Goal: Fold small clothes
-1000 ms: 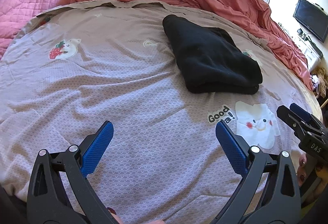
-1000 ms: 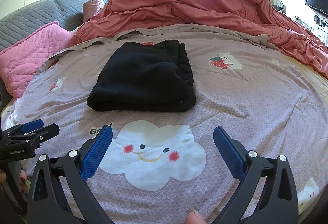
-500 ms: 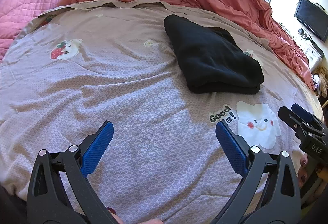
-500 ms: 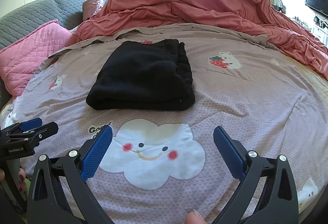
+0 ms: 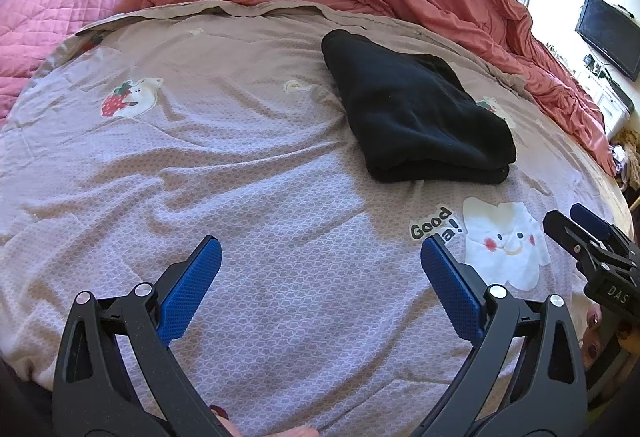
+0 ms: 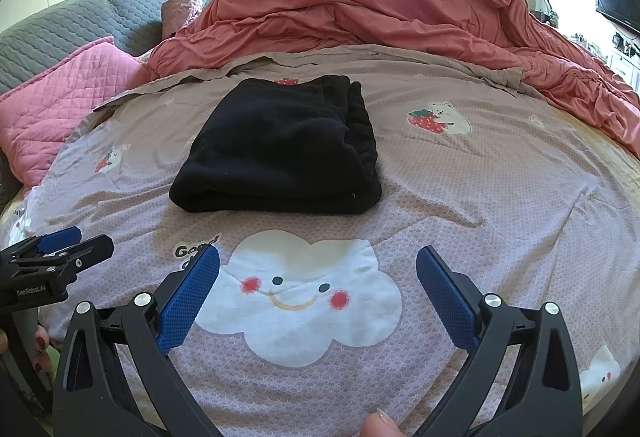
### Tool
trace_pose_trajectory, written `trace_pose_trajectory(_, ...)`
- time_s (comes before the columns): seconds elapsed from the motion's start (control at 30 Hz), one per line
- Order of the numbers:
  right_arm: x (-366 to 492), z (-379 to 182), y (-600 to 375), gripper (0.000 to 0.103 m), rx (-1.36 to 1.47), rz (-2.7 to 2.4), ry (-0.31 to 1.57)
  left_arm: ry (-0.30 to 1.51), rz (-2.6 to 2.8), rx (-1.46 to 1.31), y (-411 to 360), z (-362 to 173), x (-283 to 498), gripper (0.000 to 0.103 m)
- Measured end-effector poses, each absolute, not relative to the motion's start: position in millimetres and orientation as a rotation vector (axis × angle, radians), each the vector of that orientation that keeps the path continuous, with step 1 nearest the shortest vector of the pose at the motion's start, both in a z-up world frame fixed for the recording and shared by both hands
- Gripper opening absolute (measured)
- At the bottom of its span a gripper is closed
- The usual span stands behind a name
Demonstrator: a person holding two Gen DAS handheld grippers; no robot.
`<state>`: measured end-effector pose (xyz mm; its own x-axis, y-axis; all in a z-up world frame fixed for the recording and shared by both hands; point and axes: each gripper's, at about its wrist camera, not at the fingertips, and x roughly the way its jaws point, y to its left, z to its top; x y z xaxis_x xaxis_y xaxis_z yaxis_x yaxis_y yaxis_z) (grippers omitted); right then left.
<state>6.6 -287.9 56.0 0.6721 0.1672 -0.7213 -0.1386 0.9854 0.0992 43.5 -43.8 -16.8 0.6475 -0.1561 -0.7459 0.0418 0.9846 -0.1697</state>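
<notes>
Both grippers, left gripper (image 5: 320, 277) and right gripper (image 6: 318, 287), hover with blue-padded jaws spread wide, gripping nothing, above the mauve cartoon-print bedsheet (image 6: 500, 205); one folded black fleece garment (image 6: 280, 149) lies beyond them mid-bed.

Cartoon-print bedsheet (image 6: 480, 197), rumpled coral duvet (image 6: 400, 5), pink quilted pillow (image 5: 52, 13), grey headboard (image 6: 60, 25), wall television (image 5: 608, 35)

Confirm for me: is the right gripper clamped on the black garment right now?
No, the right gripper hangs open over the cloud print, while the folded black garment lies untouched farther up the bed sheet.
</notes>
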Motion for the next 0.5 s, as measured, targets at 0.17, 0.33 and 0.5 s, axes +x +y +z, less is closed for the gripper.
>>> trace_pose_trajectory(0.17, 5.9, 55.0, -289.8, 0.098, 0.034, 0.170, 0.819, 0.860, -0.109, -0.136, -44.2, -16.9, 44.2, 0.094)
trace_pose_trajectory(0.33, 5.9, 54.9, -291.2, 0.098, 0.033, 0.160, 0.821, 0.860, -0.106, -0.134, -44.7, -16.9, 44.9, 0.094)
trace_pose_trajectory(0.5, 5.4, 55.4, -293.8, 0.098, 0.038, 0.150, 0.824, 0.860, -0.106, -0.133, -44.4, -16.9, 44.9, 0.094)
